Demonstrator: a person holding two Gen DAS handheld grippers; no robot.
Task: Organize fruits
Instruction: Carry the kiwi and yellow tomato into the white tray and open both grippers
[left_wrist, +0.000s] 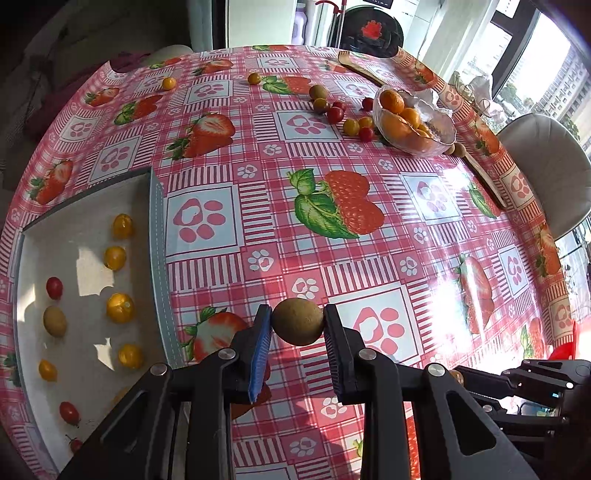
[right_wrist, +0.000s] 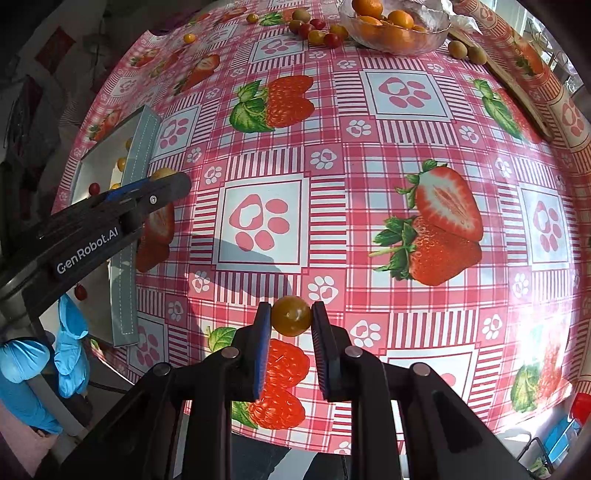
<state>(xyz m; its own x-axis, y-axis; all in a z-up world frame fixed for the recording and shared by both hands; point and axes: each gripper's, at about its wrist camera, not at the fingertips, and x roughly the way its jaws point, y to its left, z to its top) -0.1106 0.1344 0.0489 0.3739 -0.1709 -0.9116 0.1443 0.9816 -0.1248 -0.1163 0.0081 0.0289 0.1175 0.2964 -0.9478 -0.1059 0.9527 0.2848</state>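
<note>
My left gripper (left_wrist: 297, 323) is shut on a round brown-green fruit (left_wrist: 297, 322), held above the tablecloth just right of the grey tray (left_wrist: 157, 236). The tray holds several yellow and red cherry tomatoes (left_wrist: 120, 307) and one brown-green fruit (left_wrist: 55, 321). My right gripper (right_wrist: 291, 316) is shut on a yellow-brown cherry tomato (right_wrist: 291, 316) above the near part of the table. The left gripper also shows in the right wrist view (right_wrist: 162, 184), beside the tray (right_wrist: 142, 147). More loose tomatoes (left_wrist: 335, 114) lie far off beside a glass bowl of oranges (left_wrist: 413, 122).
A round table carries a pink strawberry-print cloth (left_wrist: 332, 206). Two brown-green fruits (right_wrist: 467, 51) lie right of the bowl, by a wooden utensil (left_wrist: 484, 177). A white chair (left_wrist: 546, 166) stands at the right. A blue-gloved hand (right_wrist: 70, 339) holds the left gripper.
</note>
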